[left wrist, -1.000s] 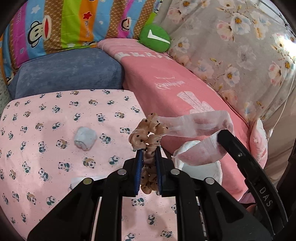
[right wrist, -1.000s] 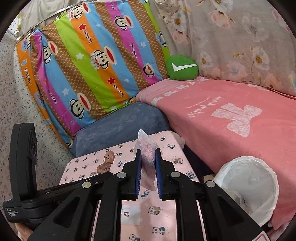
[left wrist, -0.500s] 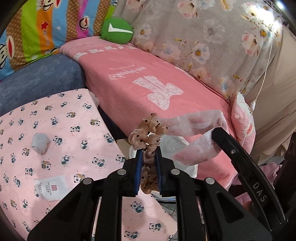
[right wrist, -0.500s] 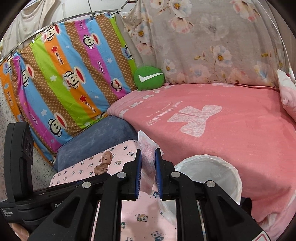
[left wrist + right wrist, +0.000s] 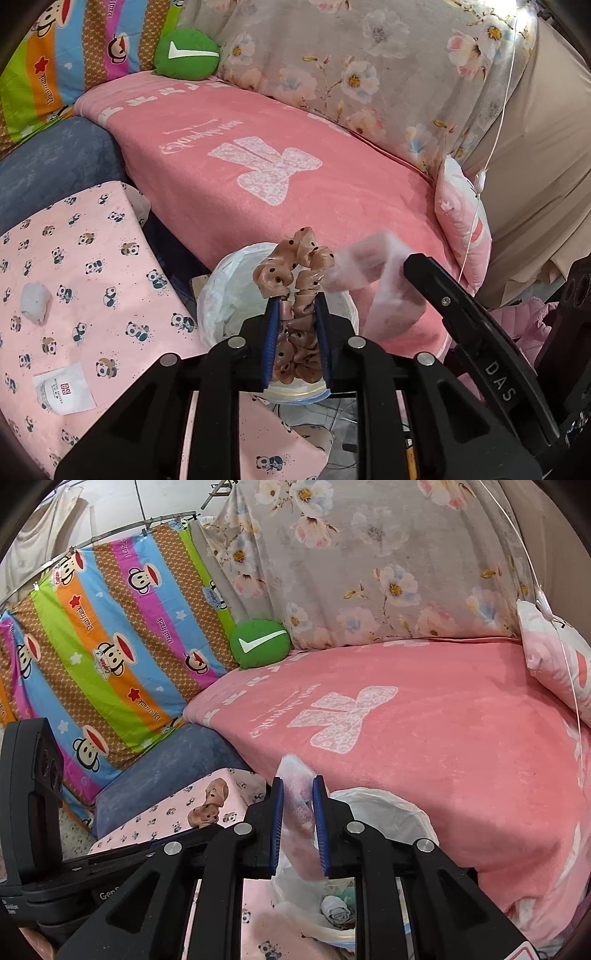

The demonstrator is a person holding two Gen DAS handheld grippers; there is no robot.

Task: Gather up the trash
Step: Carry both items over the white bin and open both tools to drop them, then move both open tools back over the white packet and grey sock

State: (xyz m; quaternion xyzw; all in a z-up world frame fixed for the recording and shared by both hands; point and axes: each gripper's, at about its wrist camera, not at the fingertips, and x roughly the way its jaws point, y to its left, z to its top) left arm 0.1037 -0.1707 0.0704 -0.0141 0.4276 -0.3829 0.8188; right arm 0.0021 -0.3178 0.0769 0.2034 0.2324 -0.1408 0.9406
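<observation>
The left gripper is clenched on a brown polka-dot scrunchie above the white-lined trash bin. The right gripper grasps a translucent plastic wrapper over the same bin, just beside the pink bed. On the panda-print table lie a crumpled tissue and a white packet.

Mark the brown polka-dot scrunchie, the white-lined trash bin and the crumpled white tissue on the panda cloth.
brown polka-dot scrunchie (image 5: 295, 269): left wrist view, ruffled top above the tongs.
white-lined trash bin (image 5: 225, 291): left wrist view, liner's left rim.
crumpled white tissue (image 5: 35, 302): left wrist view, its middle.
</observation>
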